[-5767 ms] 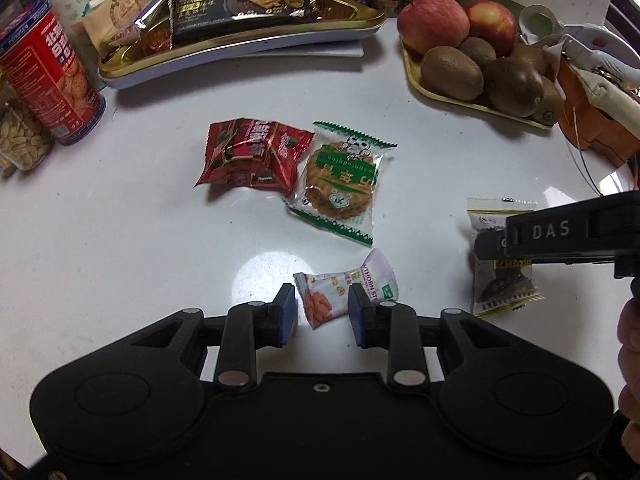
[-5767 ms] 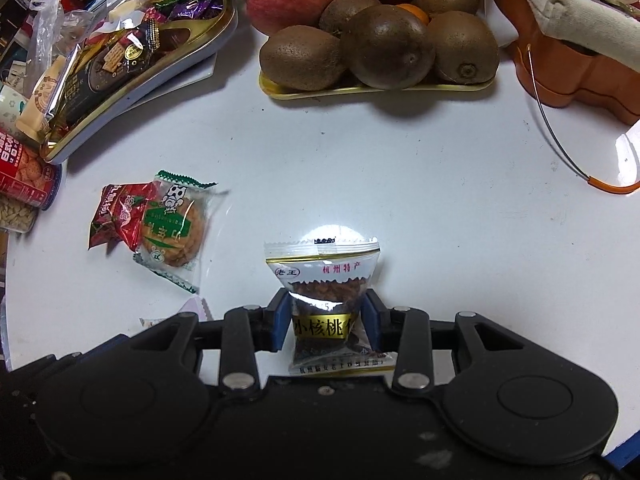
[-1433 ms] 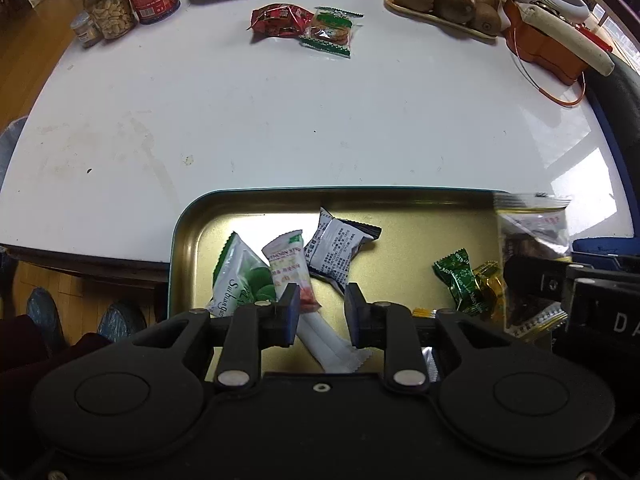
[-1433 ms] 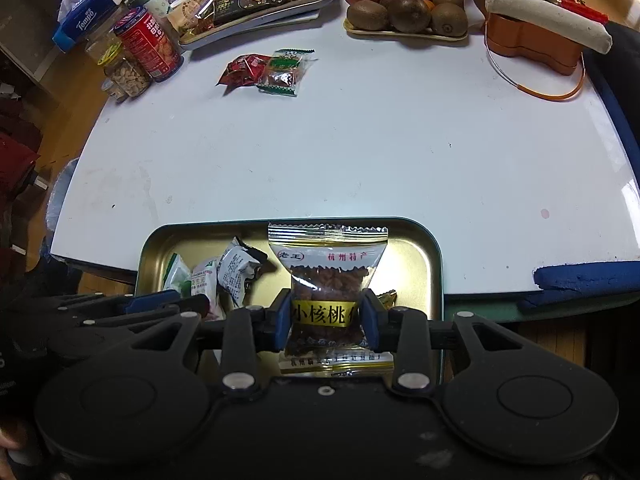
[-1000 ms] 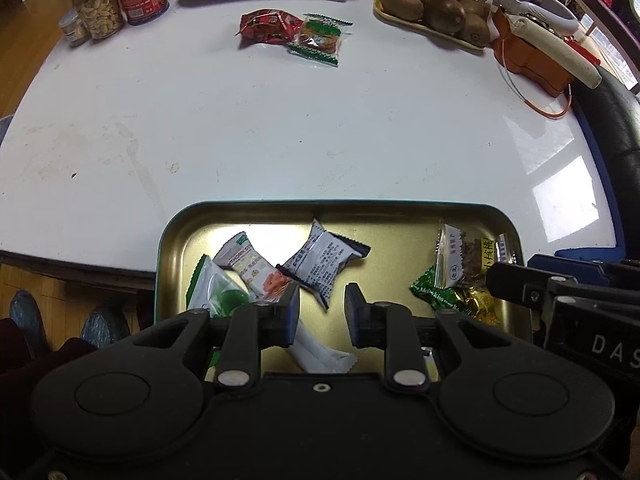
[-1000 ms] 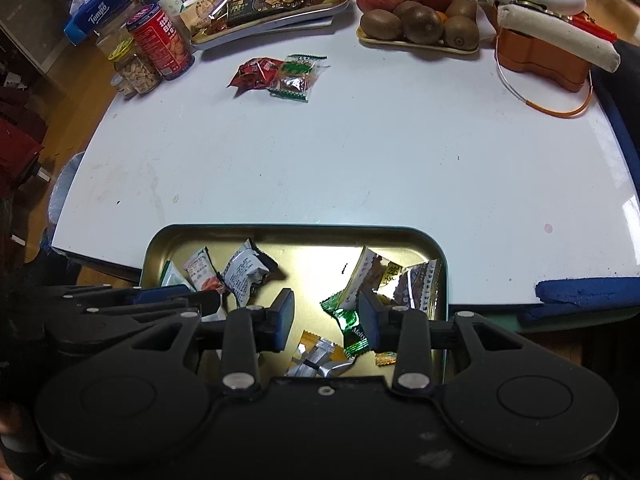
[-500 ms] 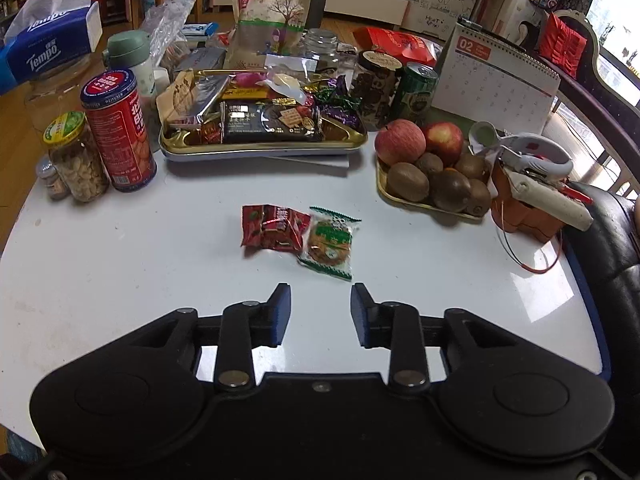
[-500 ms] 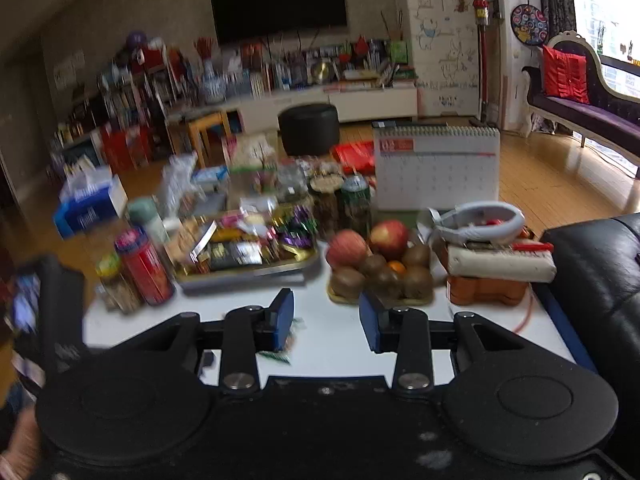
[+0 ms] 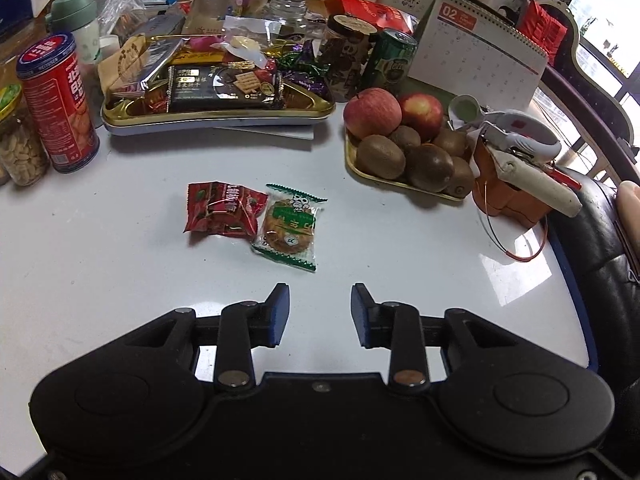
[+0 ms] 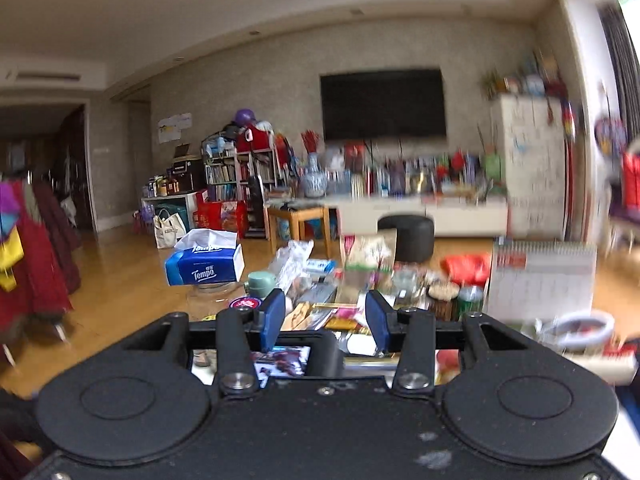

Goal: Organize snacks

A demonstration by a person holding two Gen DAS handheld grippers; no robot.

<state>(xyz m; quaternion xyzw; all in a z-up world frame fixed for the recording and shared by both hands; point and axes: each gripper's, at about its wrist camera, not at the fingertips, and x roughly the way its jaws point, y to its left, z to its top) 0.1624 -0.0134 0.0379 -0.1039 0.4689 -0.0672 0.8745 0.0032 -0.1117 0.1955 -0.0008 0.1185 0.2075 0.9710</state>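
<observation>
We hold the left gripper (image 9: 316,312) over the near part of the white table (image 9: 120,272), fingers apart, nothing between them. Two loose snacks lie ahead of it on the middle of the table: one red packet (image 9: 222,214) and one green-edged biscuit packet (image 9: 290,226), the biscuit packet overlapping the red packet's right end.

Along the far edge we count one gold tray (image 9: 316,106) heaped with wrapped snacks, with one dark cracker pack (image 9: 222,88) on top. To its right stands one fruit tray (image 9: 400,185) carrying two apples (image 9: 372,113) and at least five kiwis (image 9: 380,157); more may be hidden. At the far left corner we count one red can (image 9: 58,104) and one jar of nuts (image 9: 18,148), with one green-lidded cup (image 9: 78,26) behind them. Behind the trays stand one green drink can (image 9: 390,65) and one desk calendar (image 9: 476,52). One orange object (image 9: 508,196) with a white roll on top sits at the right edge.

The right gripper (image 10: 326,316) is raised and looks level across the room, fingers apart and holding nothing. This view is blurred. Through it we make out one tissue box (image 10: 206,266) and the calendar (image 10: 540,280)
</observation>
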